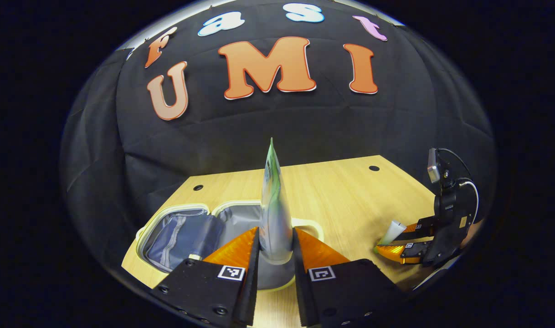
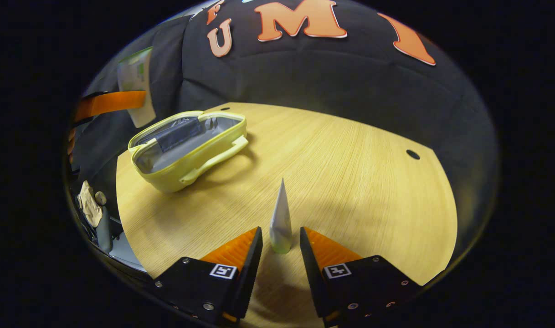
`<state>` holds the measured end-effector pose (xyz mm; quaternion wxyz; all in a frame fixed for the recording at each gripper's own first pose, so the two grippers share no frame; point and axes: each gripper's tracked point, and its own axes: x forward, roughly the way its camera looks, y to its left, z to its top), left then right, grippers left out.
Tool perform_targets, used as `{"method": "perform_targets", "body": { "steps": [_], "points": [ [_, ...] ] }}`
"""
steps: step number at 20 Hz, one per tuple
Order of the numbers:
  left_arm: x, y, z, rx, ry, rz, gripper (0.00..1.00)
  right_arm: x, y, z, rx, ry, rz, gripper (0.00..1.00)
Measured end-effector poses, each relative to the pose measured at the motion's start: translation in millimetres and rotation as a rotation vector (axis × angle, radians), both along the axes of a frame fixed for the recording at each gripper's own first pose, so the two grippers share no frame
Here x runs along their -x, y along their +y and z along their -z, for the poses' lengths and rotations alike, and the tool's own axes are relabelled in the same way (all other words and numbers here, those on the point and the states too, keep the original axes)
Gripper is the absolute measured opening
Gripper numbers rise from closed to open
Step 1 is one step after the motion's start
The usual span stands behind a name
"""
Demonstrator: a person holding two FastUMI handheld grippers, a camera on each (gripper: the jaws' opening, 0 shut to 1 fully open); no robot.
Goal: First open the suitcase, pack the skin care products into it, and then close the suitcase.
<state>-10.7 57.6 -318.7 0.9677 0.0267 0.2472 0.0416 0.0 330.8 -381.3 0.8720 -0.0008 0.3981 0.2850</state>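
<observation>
Yellow suitcase (image 2: 186, 150), one, lies open; two tubes: left tongs (image 1: 276, 248) pinch one (image 1: 274, 214) above it, right tongs (image 2: 280, 243) spread around the other (image 2: 280, 221)

The suitcase (image 2: 186, 150) is pale yellow-green outside, with a grey lining and a dark blue-grey pocket. The table (image 2: 341, 173) is light wood with fine grain. The small tube (image 2: 280, 218) is whitish-grey with a green cap; the big tube (image 1: 274, 209) is silvery with green print.

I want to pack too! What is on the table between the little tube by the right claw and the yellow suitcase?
Nothing: in the right gripper view, only bare table lies between the small tube and the open suitcase.
</observation>
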Motion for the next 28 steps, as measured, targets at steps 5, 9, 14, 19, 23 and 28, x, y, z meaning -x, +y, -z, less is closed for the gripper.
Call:
{"method": "perform_targets", "body": {
  "steps": [5, 9, 14, 19, 23, 28],
  "points": [
    [6, 31, 1, -0.026, 0.027, -0.092, 0.36, -7, 10, -21, -0.079, -0.026, -0.029, 0.31],
    [-2, 56, 7, -0.015, 0.049, -0.114, 0.35, -21, 20, -78, -0.132, -0.13, -0.033, 0.3],
    [-21, 82, 29, 0.01, 0.104, -0.027, 0.36, -23, 53, -119, -0.126, -0.202, -0.001, 0.3],
    [-32, 109, 83, 0.06, 0.251, 0.147, 0.36, -25, 113, -128, -0.082, -0.186, 0.059, 0.3],
    [-41, 113, 111, 0.092, 0.335, 0.294, 0.37, -32, 166, -146, -0.045, -0.212, 0.075, 0.3],
    [-36, 103, 148, 0.156, 0.496, 0.361, 0.36, -35, 203, -127, -0.026, -0.086, 0.083, 0.3]
  ]
}}
